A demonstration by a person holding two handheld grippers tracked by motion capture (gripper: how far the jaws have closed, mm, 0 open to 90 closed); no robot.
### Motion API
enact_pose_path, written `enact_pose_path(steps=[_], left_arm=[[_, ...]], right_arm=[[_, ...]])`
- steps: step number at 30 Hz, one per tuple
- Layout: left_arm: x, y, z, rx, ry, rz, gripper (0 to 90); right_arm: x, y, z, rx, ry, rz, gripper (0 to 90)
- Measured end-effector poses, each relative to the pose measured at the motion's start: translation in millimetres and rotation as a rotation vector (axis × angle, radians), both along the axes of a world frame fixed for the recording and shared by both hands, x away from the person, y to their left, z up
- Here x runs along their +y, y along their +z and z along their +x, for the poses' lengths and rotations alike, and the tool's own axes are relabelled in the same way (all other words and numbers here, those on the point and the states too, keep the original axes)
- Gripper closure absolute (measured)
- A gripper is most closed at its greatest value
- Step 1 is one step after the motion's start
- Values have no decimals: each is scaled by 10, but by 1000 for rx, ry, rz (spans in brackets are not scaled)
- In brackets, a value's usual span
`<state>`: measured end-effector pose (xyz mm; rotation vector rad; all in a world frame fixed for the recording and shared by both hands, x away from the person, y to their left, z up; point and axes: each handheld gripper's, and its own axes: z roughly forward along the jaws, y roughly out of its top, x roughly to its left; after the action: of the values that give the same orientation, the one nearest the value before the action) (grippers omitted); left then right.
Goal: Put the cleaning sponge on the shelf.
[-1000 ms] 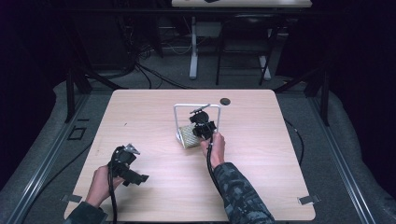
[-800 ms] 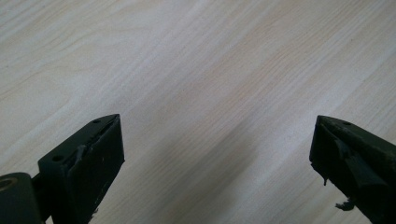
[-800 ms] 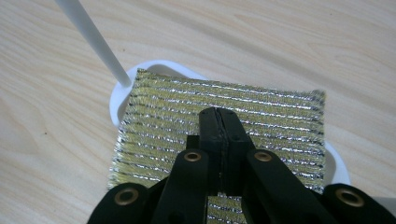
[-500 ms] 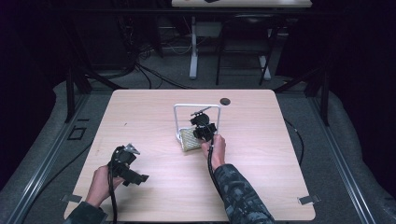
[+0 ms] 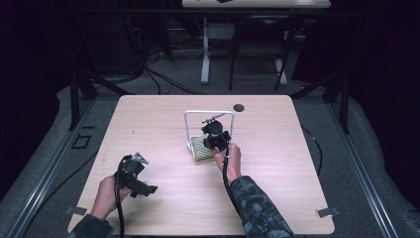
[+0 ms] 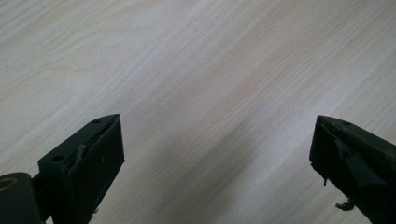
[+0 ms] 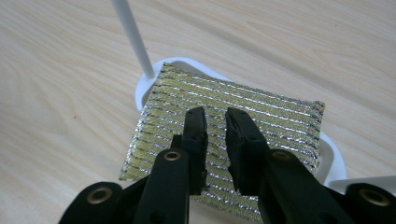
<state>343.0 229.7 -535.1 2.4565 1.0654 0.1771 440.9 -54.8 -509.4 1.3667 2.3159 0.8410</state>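
Sponge (image 7: 224, 140) looks light and soft; right hand-held gripper (image 7: 215, 116), slightly parted above it, has just been opening; pinch its six o'clock edge.

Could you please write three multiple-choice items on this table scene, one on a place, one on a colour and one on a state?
1. Where does the ribbed cloth lie?
A. On the base of the white wire stand
B. Beside the dark disc at the table's far edge
C. Under the left tongs

2. What colour is the cloth?
A. Red
B. Shiny yellow-green and silver
C. Plain black

3. How do the right tongs stand?
A. Clamped on the stand's rod
B. Spread as wide as the left ones
C. Slightly parted above the cloth, nothing between them

Answers: 1 A, since the white base edges out around the cloth in the right gripper view. 2 B, the stripes glint metallic there. 3 C, a narrow gap shows between the jaws, which have just been opening, and the cloth lies flat behind them.
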Motion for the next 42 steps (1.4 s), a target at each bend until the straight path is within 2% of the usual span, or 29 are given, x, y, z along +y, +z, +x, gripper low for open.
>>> enact_pose_path(steps=[6, 9, 13, 19, 24, 34, 42], left_arm=[[0, 3, -2, 0, -1, 1, 30], [-1, 1, 0, 0, -1, 1, 30], [-6, -2, -1, -1, 0, 0, 30], [0, -1, -3, 1, -1, -1, 30], [-8, -3, -3, 0, -1, 3, 30], [-11, -6, -2, 1, -3, 2, 30], [-15, -9, -2, 3, 0, 1, 30]], right_arm=[[-24, 129, -129, -11, 43, 12, 652], [-35, 164, -168, -3, 56, 22, 624], [-82, 248, -255, -6, 83, 15, 522], [-159, 350, -329, -11, 100, 10, 437], [-273, 445, -411, -17, 109, 10, 387], [-547, 579, -618, -34, 125, -16, 214], [-766, 646, -769, -48, 131, -24, 180]])
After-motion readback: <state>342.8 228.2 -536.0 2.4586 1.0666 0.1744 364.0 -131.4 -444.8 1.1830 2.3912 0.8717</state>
